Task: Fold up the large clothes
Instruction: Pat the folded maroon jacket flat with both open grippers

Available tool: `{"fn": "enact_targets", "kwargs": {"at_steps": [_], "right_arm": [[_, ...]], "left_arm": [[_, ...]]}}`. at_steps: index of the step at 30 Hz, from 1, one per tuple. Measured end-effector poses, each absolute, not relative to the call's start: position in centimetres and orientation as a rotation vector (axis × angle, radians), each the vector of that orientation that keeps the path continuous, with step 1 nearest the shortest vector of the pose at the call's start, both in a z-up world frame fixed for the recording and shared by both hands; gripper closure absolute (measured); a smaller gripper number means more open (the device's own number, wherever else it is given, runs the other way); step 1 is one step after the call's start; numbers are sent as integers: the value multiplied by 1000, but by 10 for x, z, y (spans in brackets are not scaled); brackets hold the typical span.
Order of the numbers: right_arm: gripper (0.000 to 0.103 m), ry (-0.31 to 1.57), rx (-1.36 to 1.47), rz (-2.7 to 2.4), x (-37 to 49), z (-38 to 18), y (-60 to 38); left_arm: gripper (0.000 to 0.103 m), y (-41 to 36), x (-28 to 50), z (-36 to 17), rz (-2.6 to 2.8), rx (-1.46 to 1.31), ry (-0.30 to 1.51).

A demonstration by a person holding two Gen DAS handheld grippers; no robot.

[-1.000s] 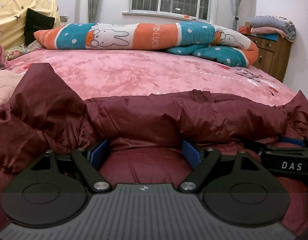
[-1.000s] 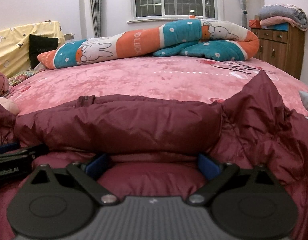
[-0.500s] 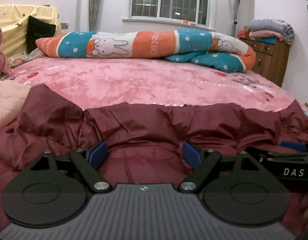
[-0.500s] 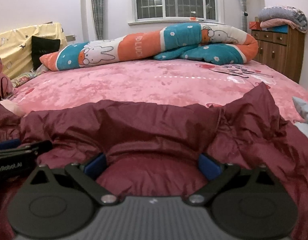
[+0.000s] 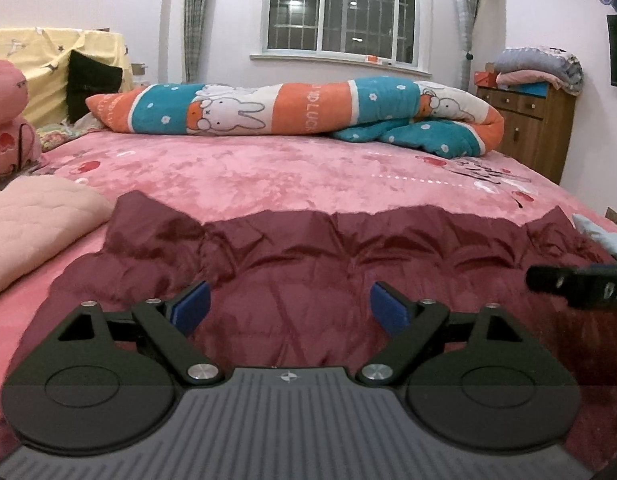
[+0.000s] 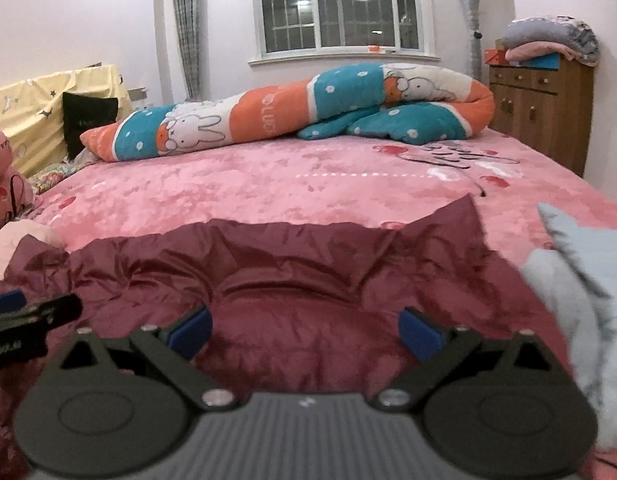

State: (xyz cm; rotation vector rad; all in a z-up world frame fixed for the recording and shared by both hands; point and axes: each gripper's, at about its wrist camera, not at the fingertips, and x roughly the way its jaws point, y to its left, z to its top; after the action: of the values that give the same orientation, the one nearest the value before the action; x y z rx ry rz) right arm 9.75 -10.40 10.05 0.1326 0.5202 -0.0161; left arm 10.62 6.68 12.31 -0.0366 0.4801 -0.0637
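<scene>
Maroon puffer jacket (image 5: 348,264) spread flat across near part of pink bed (image 5: 268,168), far edge wavy and crumpled, one corner peaked up at left (image 5: 148,216) and another at right. Same jacket in right wrist view (image 6: 308,280), with a raised point of fabric on its right side (image 6: 464,220).

Left hand-held gripper (image 5: 288,306) low over jacket, blue pads (image 5: 192,306) spread wide apart, nothing pinched between them; maroon fabric lying in the gap. Right hand-held gripper (image 6: 306,332) likewise spread, blue pads (image 6: 420,338) well apart over quilted fabric, gripping nothing. Whether pads touch cloth: cannot tell.

Each gripper partly visible to the other: black finger of right one at right edge of left view (image 5: 576,286), left one at left edge of right view (image 6: 24,320).

Pale pink quilted item (image 5: 32,224) on bed just left of jacket. Light blue garment (image 6: 580,300) just right of jacket, edges seemingly touching it. Rolled rabbit-print blanket (image 5: 292,110) along far side of bed, well apart from jacket. Wooden dresser (image 5: 524,128) at far right with folded blankets (image 5: 536,66) on top. Window (image 5: 340,8) behind. Yellow cover (image 5: 40,64) and black cushion (image 5: 92,80) at far left.
</scene>
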Motion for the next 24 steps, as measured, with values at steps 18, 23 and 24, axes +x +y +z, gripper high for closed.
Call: {"fn": "enact_targets", "kwargs": {"at_steps": [18, 23, 24], "right_arm": [[4, 425, 166, -57, 13, 151, -121], [4, 411, 169, -55, -6, 160, -119], [4, 407, 169, -54, -10, 162, -119]], "left_arm": [[0, 89, 14, 151, -35, -79, 471], [0, 99, -7, 159, -18, -62, 456], [0, 100, -11, 160, -12, -60, 454]]}}
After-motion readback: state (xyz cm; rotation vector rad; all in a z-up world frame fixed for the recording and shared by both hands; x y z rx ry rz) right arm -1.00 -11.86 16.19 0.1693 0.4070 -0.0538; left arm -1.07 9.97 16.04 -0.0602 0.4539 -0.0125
